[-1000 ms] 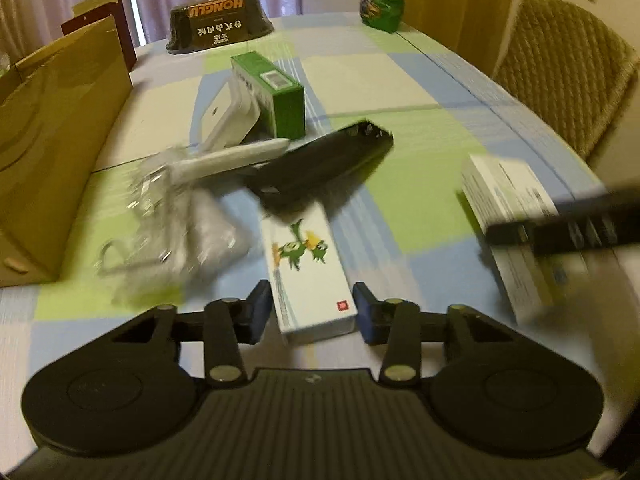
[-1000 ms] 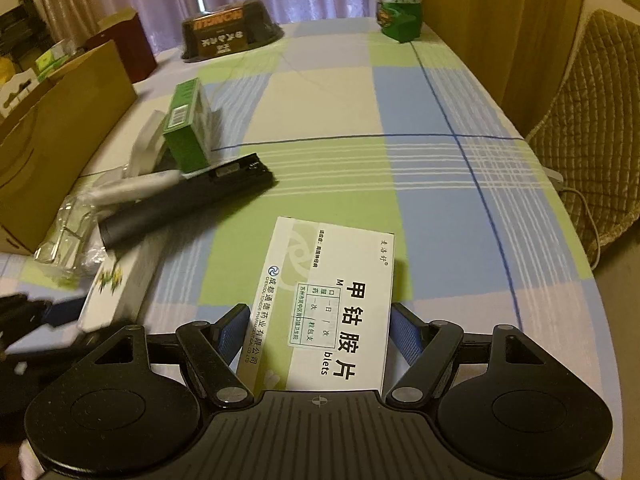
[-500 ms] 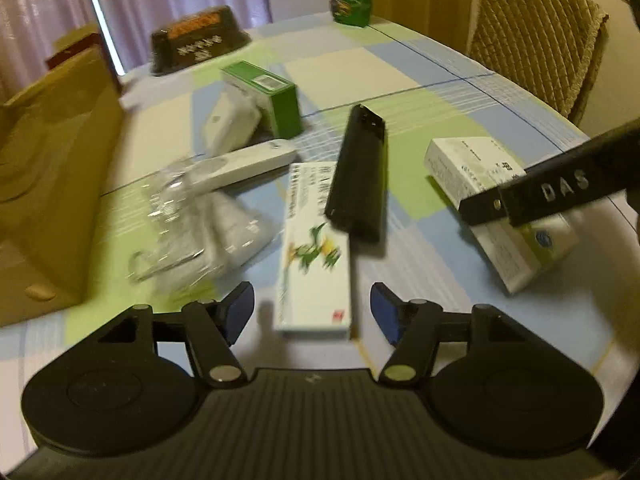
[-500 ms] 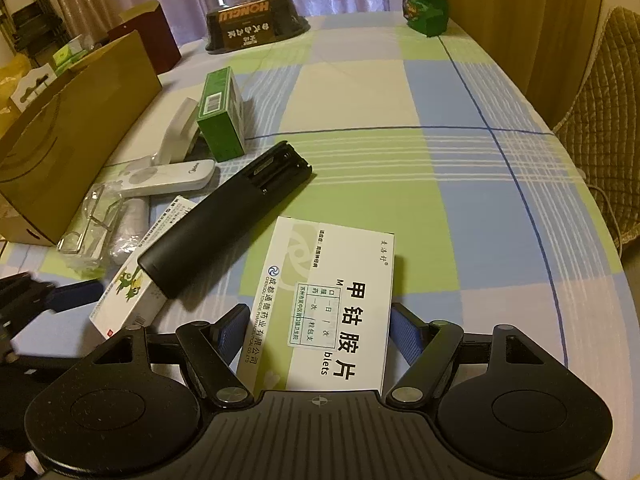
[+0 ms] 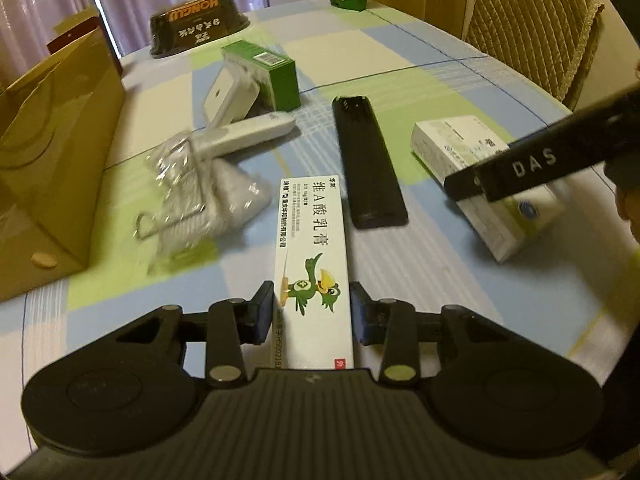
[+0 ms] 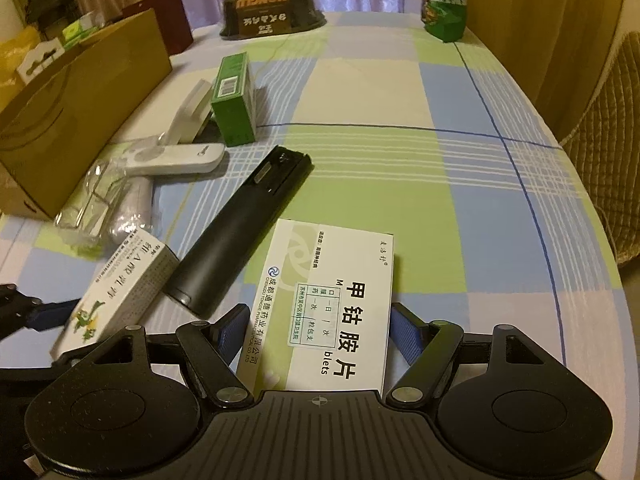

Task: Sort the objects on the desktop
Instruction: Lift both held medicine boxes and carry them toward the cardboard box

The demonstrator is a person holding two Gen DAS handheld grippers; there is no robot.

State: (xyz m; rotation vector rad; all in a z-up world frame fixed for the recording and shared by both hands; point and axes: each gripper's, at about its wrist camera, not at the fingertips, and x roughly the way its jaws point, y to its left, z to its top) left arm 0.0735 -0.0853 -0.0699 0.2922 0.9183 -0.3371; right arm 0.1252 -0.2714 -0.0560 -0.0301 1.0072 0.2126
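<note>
left wrist view: your left gripper (image 5: 313, 314) straddles the near end of the bird-logo ointment box (image 5: 312, 268), low in the centre of the frame; the blue pads (image 5: 264, 314) sit right at its long sides, so it reads as pinching the box or a hair short of it, and i cannot tell which.
right wrist view: your right gripper (image 6: 318, 334) is spread around the near end of the white tablet box (image 6: 326, 300), lower centre of the frame; a gap shows at each pad (image 6: 406, 334), so it is not clamped yet.
ointment box handling: likely light, thin card with a tube inside; stiff along its length, easy to crush across the width. hold the long sides near the end with modest pressure.
tablet box handling: likely light and flat, with some give in the broad faces. take it by the two long edges, not the top face; glossy card may slip if you pinch only a corner.
black remote (image 5: 368, 160): lies between the two boxes, mid-frame, just beside the ointment box; smooth and rigid, probably heavier than either box.
clutter at left: a white remote (image 5: 244, 136), a crinkly clear packet (image 5: 192, 196) and a green box (image 5: 266, 72) sit mid-left, near the brown paper bag (image 5: 48, 148) at the left edge.
table (image 6: 400, 92): checked cloth, so boxes may drag it if slid; lifting looks safer.
</note>
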